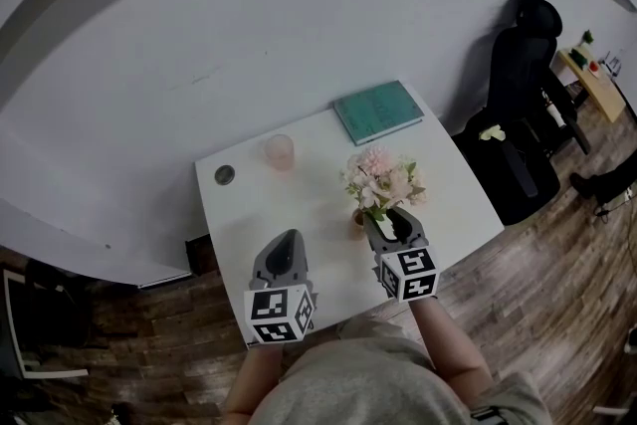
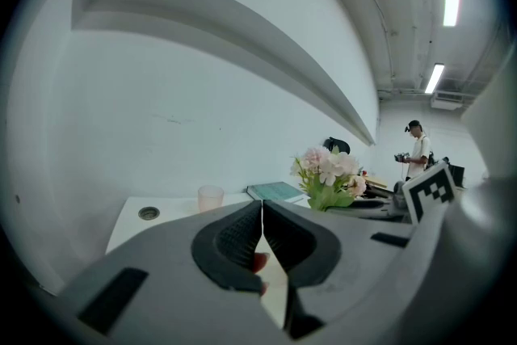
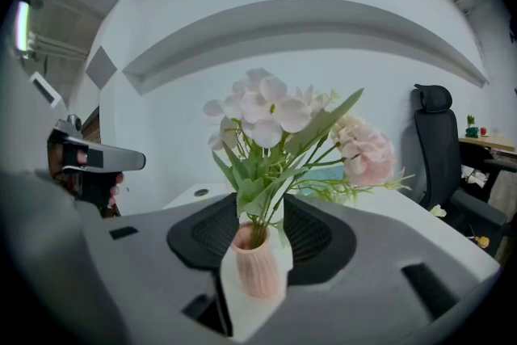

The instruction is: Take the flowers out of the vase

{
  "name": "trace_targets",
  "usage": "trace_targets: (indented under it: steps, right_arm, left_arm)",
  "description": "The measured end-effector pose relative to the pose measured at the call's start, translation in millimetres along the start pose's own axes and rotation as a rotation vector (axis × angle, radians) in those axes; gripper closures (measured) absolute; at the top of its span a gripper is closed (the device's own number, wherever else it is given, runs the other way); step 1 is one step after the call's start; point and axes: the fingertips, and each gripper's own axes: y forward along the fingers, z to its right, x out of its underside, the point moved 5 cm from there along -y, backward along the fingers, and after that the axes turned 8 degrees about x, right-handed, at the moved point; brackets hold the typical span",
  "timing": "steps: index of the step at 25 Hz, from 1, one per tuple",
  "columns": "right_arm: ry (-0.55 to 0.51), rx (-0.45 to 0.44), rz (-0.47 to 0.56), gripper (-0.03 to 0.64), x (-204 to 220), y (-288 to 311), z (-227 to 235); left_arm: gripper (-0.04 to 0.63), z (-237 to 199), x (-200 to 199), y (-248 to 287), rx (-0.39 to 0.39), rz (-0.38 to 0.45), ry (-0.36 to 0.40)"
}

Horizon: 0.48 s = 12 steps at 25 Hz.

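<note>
Pink and white flowers with green leaves stand in a small ribbed pink vase near the middle of the white table. My right gripper is right at the vase, its jaws open. In the right gripper view the vase and the green stems sit in the gap between the two pads, which do not press on them. My left gripper hovers over the table's near left part, apart from the vase. Its jaws are shut with nothing between them. The flowers show to its right.
A teal book lies at the table's far right corner. A translucent pink cup and a round cable hole sit along the back by the white wall. A black office chair stands right of the table. A person stands far off.
</note>
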Motion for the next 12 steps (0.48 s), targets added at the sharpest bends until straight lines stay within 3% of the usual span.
trace_targets:
  steps: [12]
  right_arm:
    - [-0.003, -0.024, 0.006, 0.472, -5, 12, -3]
  left_arm:
    - [0.588, 4, 4, 7, -0.004, -0.005, -0.01]
